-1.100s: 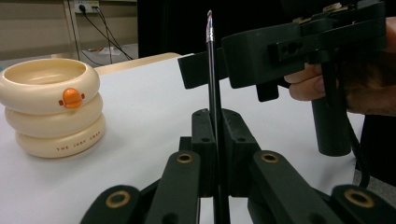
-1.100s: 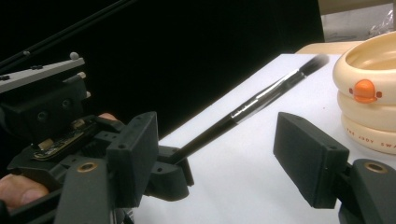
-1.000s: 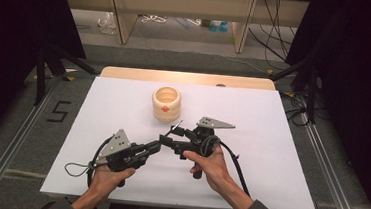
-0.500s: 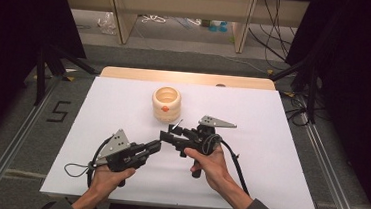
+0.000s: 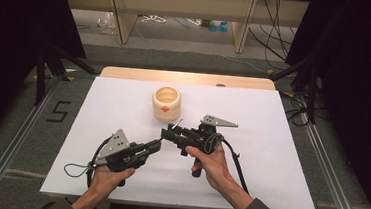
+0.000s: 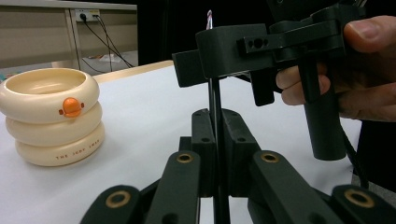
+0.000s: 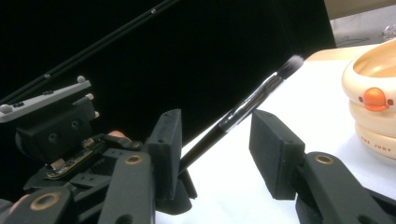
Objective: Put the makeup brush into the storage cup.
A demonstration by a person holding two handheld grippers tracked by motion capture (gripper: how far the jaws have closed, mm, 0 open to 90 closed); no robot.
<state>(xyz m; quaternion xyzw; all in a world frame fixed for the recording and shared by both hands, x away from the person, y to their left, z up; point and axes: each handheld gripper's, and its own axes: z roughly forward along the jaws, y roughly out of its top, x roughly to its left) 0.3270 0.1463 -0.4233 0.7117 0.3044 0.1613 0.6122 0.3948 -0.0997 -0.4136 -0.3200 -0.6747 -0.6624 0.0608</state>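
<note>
— So, where's the brush (image 7: 243, 109)?

— Clamped in the left gripper (image 5: 156, 144), handle pinched between both black jaws. Seen in the left gripper view as a thin dark stick (image 6: 215, 116) rising straight up from the closed jaws, tip pink-white at the top. Bristle end pointing up and away toward the right gripper (image 5: 167, 131).

— And the right gripper?

— Jaws apart, just been closing in, one either side of the brush. Ferrule and upper handle running slantwise through the gap in the right gripper view; near the left-hand jaw there, well clear of the other. Not pressed by either pad, as far as can be told.

— Touching the table?

— No. Held above the white table (image 5: 281, 142), both grippers meeting nose to nose near the middle, each in a hand (image 5: 214, 162).

— Anything close by?

— Cream ringed pot (image 5: 166, 103) with an orange duck bill, standing just beyond the two grippers. Apart from the brush, nothing in contact with it.
</note>
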